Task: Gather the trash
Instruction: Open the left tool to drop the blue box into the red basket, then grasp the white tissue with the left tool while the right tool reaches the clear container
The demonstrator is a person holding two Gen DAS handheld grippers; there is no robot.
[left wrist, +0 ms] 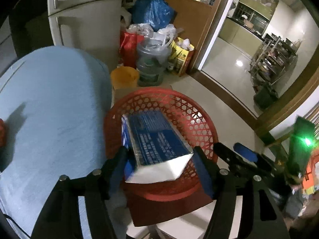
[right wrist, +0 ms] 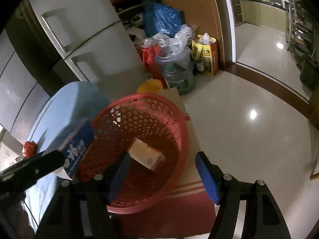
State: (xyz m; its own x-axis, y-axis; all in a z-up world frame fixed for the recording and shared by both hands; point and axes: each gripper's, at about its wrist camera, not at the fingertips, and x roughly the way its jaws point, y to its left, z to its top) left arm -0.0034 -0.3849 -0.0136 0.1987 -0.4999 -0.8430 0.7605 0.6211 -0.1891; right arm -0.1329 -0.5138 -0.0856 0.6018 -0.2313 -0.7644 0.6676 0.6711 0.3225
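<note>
We are at the dropping step: the blue box sits between the pads of the left gripper, directly over the red basket, which stands on the floor just right of the blue-covered table. In the left wrist view the left pad seems to touch the box's near corner while a narrow gap shows at the right pad, so we judge the hold is loosening or already let go, with the jaws about half spread; we cannot tell for certain whether the pads press on it. The box is long and rectangular, dark blue with rows of white print on its top face, white at its near end, and it tilts down to the left. From the right wrist view the same blue box hangs at the basket's left rim, partly over the table edge, so the next move, we think, calls for carrying it a little further right before releasing, or it may catch the rim and tip out. The right gripper stands open and empty above the red basket, and a small tan carton already lies on the basket floor. One red crumpled scrap lies on the table's left side, probably the next pickup.
</note>
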